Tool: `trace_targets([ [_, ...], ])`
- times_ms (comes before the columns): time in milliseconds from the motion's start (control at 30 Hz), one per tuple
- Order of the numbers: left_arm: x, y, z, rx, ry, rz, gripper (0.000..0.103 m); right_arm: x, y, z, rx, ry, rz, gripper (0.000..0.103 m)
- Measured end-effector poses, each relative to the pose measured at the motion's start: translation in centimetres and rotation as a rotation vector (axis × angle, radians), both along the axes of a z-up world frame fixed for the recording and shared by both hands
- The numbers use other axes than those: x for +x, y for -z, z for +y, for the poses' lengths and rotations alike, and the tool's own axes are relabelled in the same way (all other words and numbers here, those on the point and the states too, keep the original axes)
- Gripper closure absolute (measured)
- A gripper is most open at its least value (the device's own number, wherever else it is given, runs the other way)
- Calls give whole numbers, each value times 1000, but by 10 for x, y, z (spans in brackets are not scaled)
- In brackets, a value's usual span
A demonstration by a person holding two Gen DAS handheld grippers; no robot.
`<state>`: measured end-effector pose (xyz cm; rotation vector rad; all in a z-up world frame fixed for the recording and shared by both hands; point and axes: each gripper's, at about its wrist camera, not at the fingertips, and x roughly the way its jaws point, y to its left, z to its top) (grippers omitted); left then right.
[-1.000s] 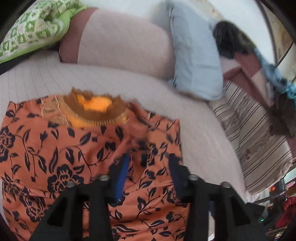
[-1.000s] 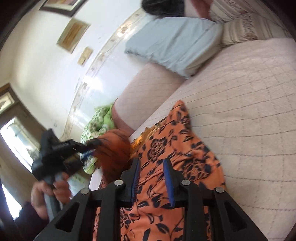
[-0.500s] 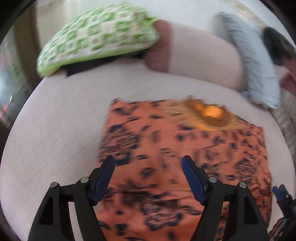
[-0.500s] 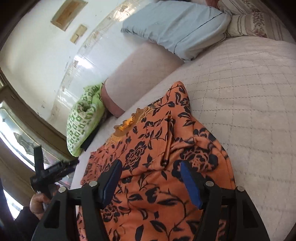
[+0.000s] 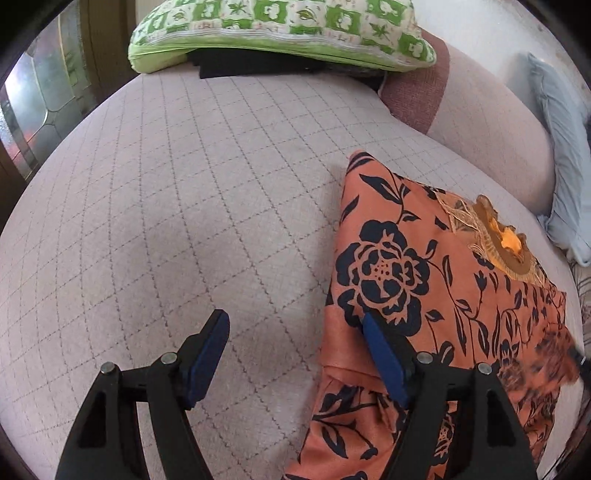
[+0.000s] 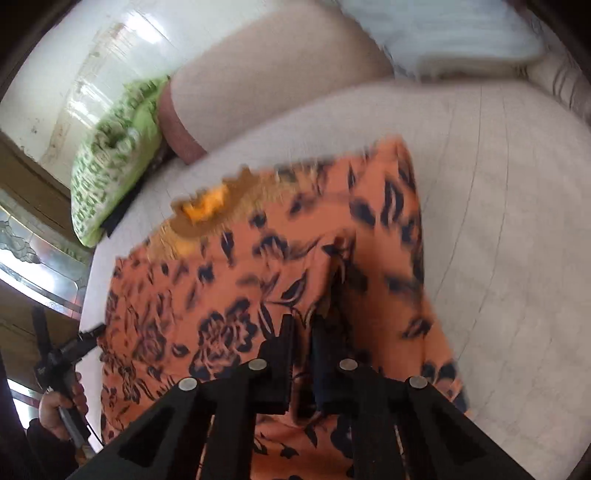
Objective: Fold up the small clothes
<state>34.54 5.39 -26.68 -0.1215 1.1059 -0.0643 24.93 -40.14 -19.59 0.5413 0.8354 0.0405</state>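
Observation:
An orange garment with a black flower print (image 5: 424, 280) lies on the quilted bed, its brown and yellow neckline (image 5: 502, 240) toward the pillows. My left gripper (image 5: 295, 350) is open and empty; its right finger is over the garment's left edge and its left finger over bare bedcover. In the blurred right wrist view the same garment (image 6: 258, 277) fills the middle. My right gripper (image 6: 303, 332) is shut on a raised fold of the garment near its middle. The left gripper also shows in the right wrist view (image 6: 66, 354), held by a hand at the garment's left edge.
A green and white patterned pillow (image 5: 280, 33) lies at the head of the bed over a dark object. A pink bolster (image 5: 480, 110) and a pale blue pillow (image 5: 565, 155) lie at the far right. The quilted pink bedcover (image 5: 166, 221) stretches left of the garment.
My left gripper has swung left, from over the garment to its left edge, staying open. My right gripper was open half a second ago and has shut on a fold of the garment.

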Motion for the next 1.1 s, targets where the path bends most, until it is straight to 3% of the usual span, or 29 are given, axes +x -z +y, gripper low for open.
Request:
trace_targets([
  [100, -1, -1, -3, -22, 28, -9, 28, 14, -23, -11, -130, 81, -55, 100],
  [167, -5, -2, -14, -16, 60, -9, 28, 30, -13, -20, -170, 119, -26, 100],
  [233, -8, 2, -24, 1, 89, 8, 28, 47, 15, -27, -176, 149, 63, 100],
  [300, -8, 7, -27, 1, 99, 16, 28, 51, 32, -29, -94, 129, 88, 100],
  [367, -6, 11, -27, -6, 110, 13, 28, 35, 30, -31, 18, 116, 15, 100],
  [467, -7, 18, -38, 46, 158, 24, 27, 11, 21, -36, 125, 100, -63, 99],
  [567, -13, 7, -45, -24, 178, 37, 27, -4, 13, -33, 128, 41, -59, 99],
  [667, -21, 0, -50, 4, 168, 20, 27, -8, 14, -28, 184, -23, -29, 99],
  [900, -30, -19, -39, -33, 109, 3, 27, 3, 45, -10, 167, 7, 134, 99],
  [967, -25, -21, -36, -23, 115, -8, 27, -6, 45, -11, 172, 25, 94, 99],
  [1100, -21, -19, -41, -2, 115, -4, 20, -31, 31, -16, 176, 37, -91, 94],
])
